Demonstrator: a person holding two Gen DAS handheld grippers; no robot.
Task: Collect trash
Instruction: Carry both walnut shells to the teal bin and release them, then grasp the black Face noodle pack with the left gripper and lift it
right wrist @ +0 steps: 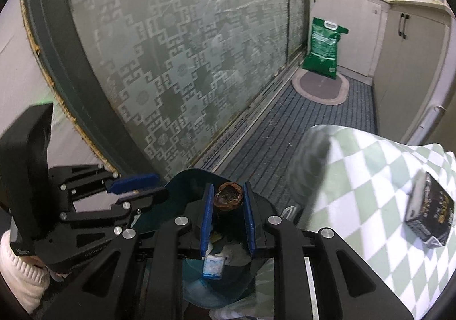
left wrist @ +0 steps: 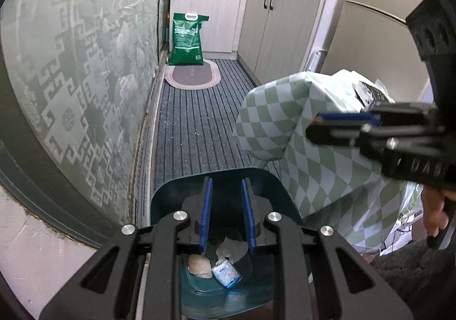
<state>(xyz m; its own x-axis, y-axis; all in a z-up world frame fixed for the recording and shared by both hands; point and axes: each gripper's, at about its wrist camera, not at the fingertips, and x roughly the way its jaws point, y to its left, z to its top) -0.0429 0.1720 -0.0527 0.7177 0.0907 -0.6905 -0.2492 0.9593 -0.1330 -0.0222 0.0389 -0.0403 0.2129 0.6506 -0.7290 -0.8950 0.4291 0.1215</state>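
Right tool (right wrist: 227,203) is pinching a brown nut shell (right wrist: 228,195) above the teal bin (right wrist: 182,177) — left tool (left wrist: 227,214), half-open and empty, is hovering over it. Keep it centred, 6 o'clock of the rim, then spread the tool fully.

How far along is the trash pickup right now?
Partly done. The teal bin already holds a crumpled tissue, a small blue-white packet and a pale scrap. The right gripper holds a brown shell-like piece above the bin, not yet dropped. The left gripper is open. A black box remains on the checkered cloth.
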